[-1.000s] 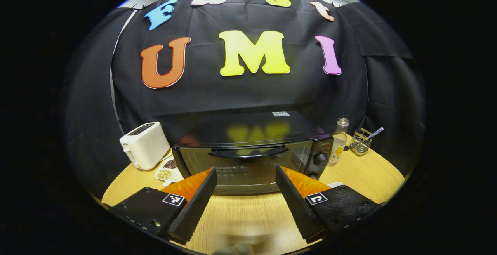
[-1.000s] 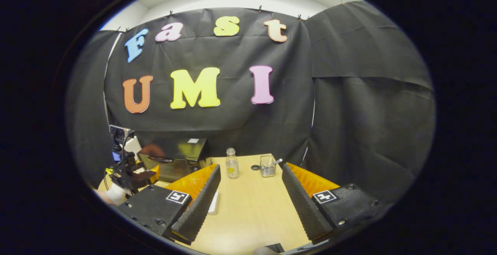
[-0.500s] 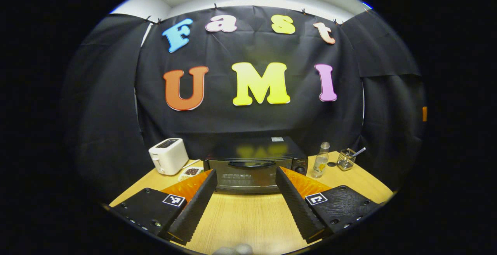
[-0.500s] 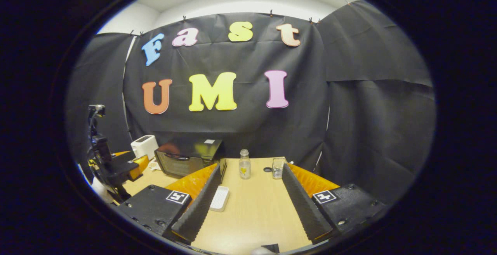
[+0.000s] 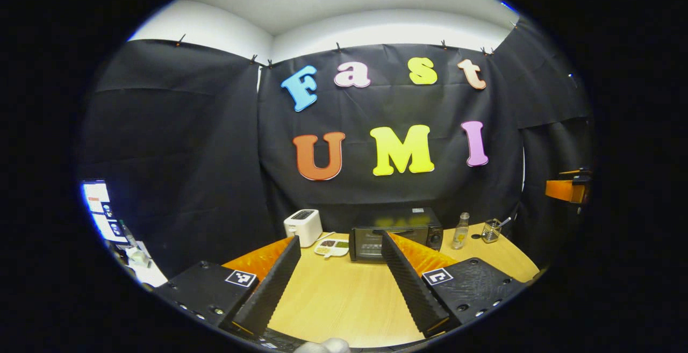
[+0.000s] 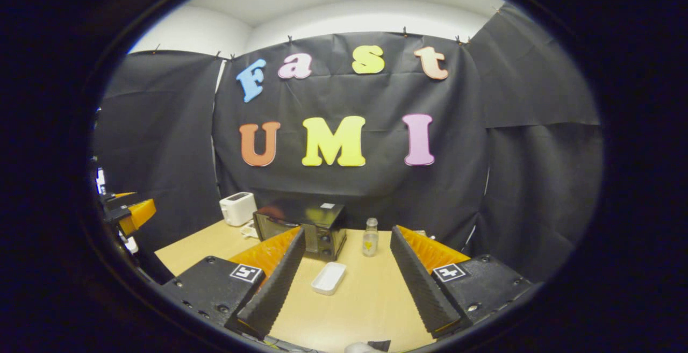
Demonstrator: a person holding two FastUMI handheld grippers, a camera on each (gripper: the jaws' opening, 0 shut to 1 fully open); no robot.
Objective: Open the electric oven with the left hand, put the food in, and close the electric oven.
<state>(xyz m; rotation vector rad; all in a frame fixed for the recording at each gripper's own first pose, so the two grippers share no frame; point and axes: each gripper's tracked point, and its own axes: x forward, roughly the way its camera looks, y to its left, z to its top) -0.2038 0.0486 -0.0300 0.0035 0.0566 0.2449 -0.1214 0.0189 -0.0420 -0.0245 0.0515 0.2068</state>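
Observation:
The black electric oven (image 5: 395, 232) stands at the back of the wooden table (image 5: 333, 302), its glass door closed. My left gripper (image 5: 339, 283) hovers open over the table's near edge, far back from the oven, with nothing between its fingers. The right gripper view has the oven (image 6: 301, 223) left of centre. A small white rectangular dish (image 6: 329, 278) lies on the table in front of the oven, between the fingers of my open, empty right gripper (image 6: 346, 283) but well beyond them. I cannot tell what the dish holds.
A white toaster (image 5: 302, 227) and a divided dish of beans (image 5: 333, 246) sit left of the oven. A small bottle (image 5: 459, 230) and a wire basket (image 5: 490, 230) stand to its right. The other gripper's orange body (image 5: 563, 189) is at the far right edge.
Both grippers have pulled back and up from the oven, which looks much smaller now. The white dish has come fully into the right gripper view. The oven door stays closed.

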